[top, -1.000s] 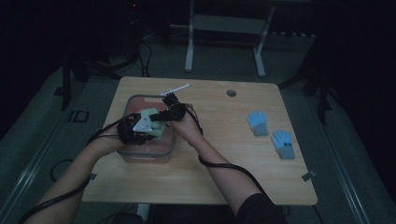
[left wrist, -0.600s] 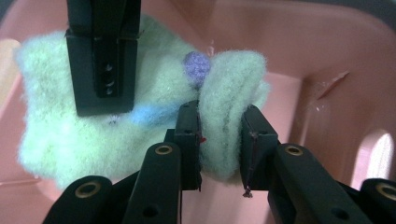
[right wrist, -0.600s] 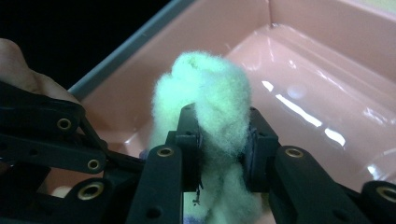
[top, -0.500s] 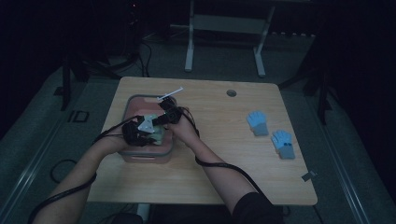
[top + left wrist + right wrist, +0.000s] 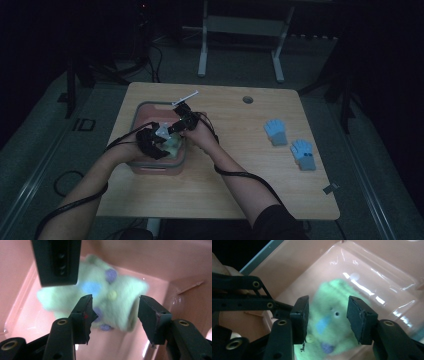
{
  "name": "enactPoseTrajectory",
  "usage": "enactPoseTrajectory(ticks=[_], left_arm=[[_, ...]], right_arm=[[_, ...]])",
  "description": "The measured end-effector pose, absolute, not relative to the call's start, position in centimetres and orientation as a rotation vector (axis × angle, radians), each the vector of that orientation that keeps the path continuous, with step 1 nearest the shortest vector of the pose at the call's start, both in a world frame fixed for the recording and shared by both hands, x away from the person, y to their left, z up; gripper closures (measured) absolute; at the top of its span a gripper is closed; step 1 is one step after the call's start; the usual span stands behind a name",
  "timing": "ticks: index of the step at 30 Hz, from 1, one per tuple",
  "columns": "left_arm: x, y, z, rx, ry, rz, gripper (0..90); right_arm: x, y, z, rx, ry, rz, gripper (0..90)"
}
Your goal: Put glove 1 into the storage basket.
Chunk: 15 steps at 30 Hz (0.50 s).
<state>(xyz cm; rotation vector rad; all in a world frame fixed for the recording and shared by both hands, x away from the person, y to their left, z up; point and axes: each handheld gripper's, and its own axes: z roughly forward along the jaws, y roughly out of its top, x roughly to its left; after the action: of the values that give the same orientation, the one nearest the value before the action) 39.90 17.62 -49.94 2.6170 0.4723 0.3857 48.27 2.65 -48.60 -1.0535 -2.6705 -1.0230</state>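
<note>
Dim room, wooden table, pink plastic tub at left; both gripper views reveal the pale-green spotted cloth inside. Left gripper and right gripper gape empty above it; table's right side roomy.

— What colours are showing in the tub?

— It is showing pink walls with a grey rim. The soft cloth lying in it is showing pale green, dotted with purple, blue and one yellow spot.

— And the claws?

— The left claw and the right claw are both showing black, with brass-coloured rivets glinting on their arms.

— The worktop?

— It is showing a light wood grain, with one dark round hole. Two gloves are lying there in light blue; the nearer one is showing a darker cuff.
</note>
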Motion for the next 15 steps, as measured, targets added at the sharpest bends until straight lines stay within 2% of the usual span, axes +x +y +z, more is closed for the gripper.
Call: enactPoseTrajectory(ticks=[15], left_arm=[[38.6, 18.5, -46.4, 2.432, 0.649, 0.375, 43.5]], right_arm=[[46.8, -0.6, -45.6, -0.971, -2.627, -1.178, 50.8]])
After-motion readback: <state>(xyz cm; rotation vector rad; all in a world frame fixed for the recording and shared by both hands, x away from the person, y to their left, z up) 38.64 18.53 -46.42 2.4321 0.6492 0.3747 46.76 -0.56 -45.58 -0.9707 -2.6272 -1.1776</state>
